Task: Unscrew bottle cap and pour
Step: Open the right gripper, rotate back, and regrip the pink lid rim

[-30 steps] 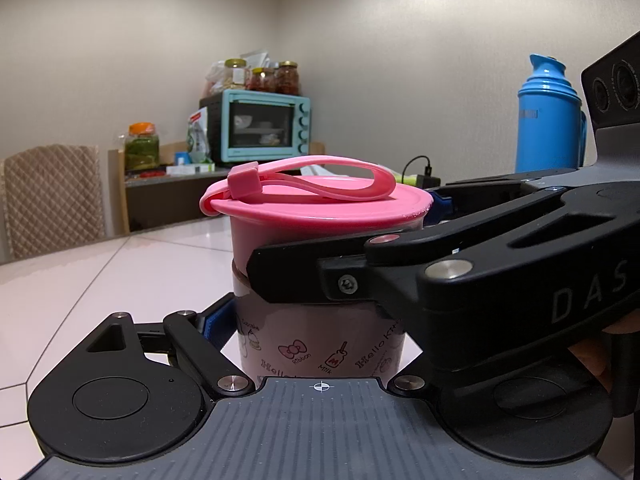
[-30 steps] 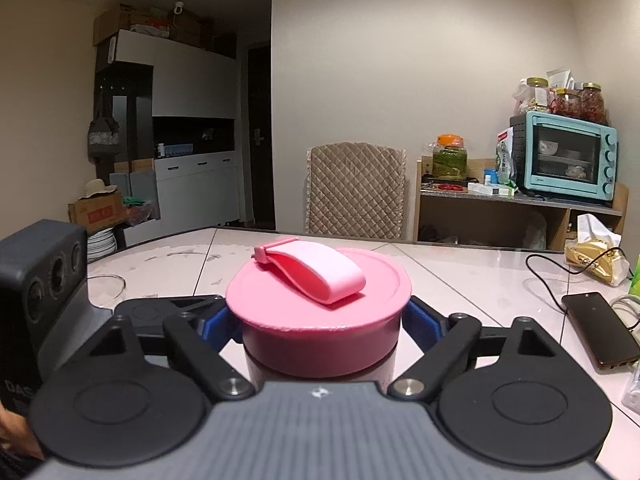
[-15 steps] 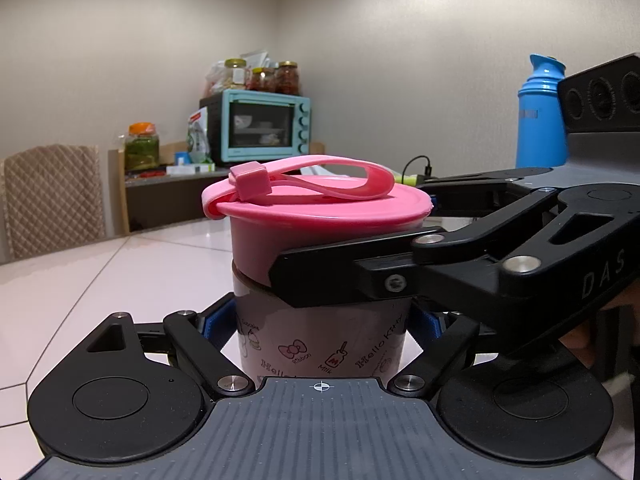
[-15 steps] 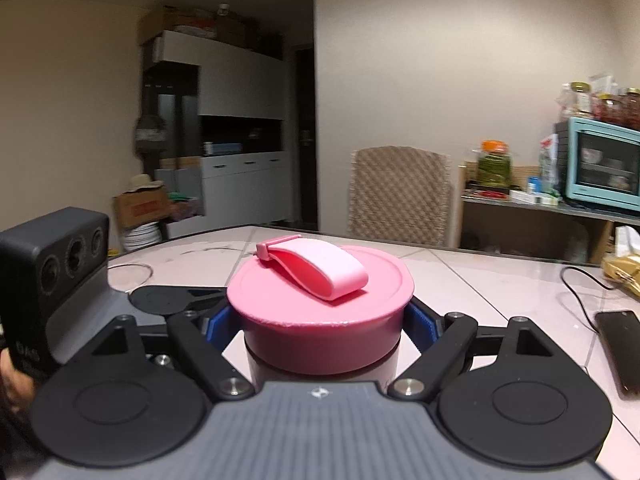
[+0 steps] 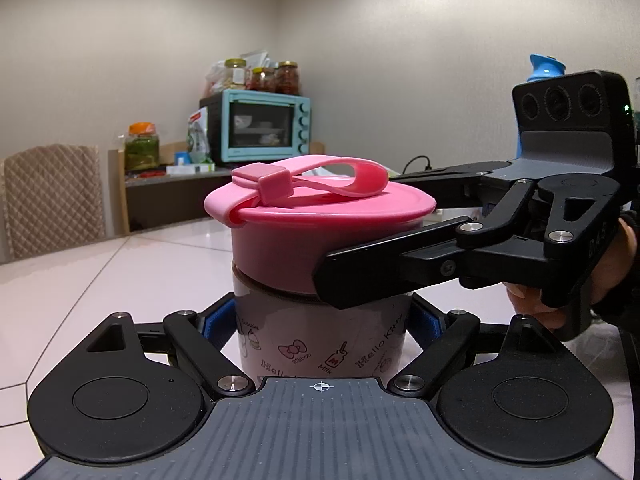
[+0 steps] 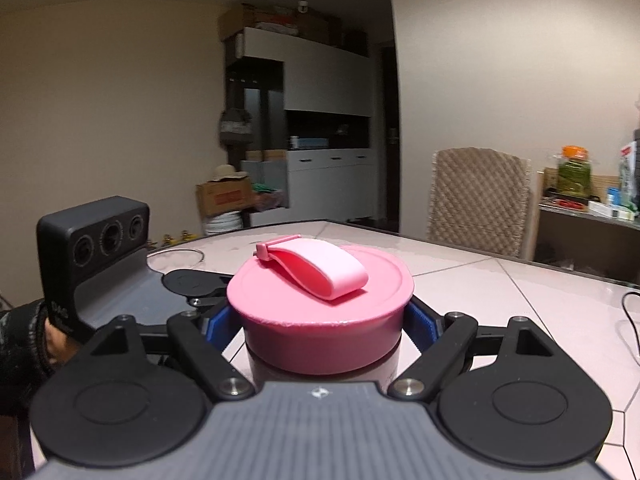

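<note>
The pink-lidded bottle [image 5: 320,320] is being hemmed in low on both sides by the left hand-held gripper [image 5: 320,322], while its pink cap [image 6: 320,312] is being flanked by the right hand-held gripper [image 6: 320,324]. Open tiled surface [image 5: 120,280] is being left free around them. The space above the cap's strap loop [image 6: 320,270] is being left unobstructed.

The pale pink cylindrical plastic bottle [image 5: 320,344] carries printed words around its wall: "Cupcake" at ten o'clock of the visible face, "Ribbon" under a bow at six, "Milk" beside a small bottle drawing, "Hello Kitty" slanting at three, and a partly hidden "Hello" along the bottom edge.
</note>
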{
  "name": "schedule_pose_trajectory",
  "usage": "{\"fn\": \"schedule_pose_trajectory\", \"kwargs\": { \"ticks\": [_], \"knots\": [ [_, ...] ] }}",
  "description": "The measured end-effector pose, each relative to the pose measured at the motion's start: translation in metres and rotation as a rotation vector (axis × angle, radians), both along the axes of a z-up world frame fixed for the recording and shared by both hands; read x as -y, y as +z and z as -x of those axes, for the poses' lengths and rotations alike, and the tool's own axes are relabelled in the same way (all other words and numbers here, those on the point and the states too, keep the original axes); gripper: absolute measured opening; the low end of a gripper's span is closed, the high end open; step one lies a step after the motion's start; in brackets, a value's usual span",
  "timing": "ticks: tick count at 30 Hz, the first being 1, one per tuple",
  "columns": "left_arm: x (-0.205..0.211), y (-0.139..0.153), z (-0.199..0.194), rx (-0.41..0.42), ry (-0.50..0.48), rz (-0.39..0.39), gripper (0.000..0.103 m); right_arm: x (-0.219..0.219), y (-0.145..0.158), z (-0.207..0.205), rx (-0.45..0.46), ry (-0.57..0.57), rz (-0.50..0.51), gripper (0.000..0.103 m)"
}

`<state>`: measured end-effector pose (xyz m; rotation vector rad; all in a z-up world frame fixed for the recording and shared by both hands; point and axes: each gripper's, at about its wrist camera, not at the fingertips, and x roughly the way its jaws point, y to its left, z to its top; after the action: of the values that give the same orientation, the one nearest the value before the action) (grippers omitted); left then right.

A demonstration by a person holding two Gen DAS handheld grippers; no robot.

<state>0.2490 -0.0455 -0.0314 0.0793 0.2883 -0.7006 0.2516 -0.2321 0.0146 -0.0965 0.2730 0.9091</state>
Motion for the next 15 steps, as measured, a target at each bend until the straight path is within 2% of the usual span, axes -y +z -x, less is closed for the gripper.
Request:
{"fn": "schedule_pose_trajectory", "kwargs": {
  "ticks": [5, 7, 9, 15],
  "knots": [
    [0.0, 0.0, 0.001, 0.0, 0.0, 0.0, 0.09, 0.002, 0.002, 0.0, 0.001, 0.014, -0.007, 0.086],
    [0.0, 0.0, 0.0, 0.0, 0.0, 0.001, 0.09, 0.0, 0.004, 0.003, -0.005, -0.015, -0.008, 0.087],
    [0.0, 0.0, 0.0, -0.001, 0.0, 0.001, 0.09, -0.003, 0.007, 0.007, -0.012, -0.069, -0.009, 0.098],
    [0.001, 0.0, 0.0, -0.001, 0.0, 0.001, 0.09, -0.01, 0.013, 0.026, -0.024, -0.199, -0.022, 0.099]
  ]
}}
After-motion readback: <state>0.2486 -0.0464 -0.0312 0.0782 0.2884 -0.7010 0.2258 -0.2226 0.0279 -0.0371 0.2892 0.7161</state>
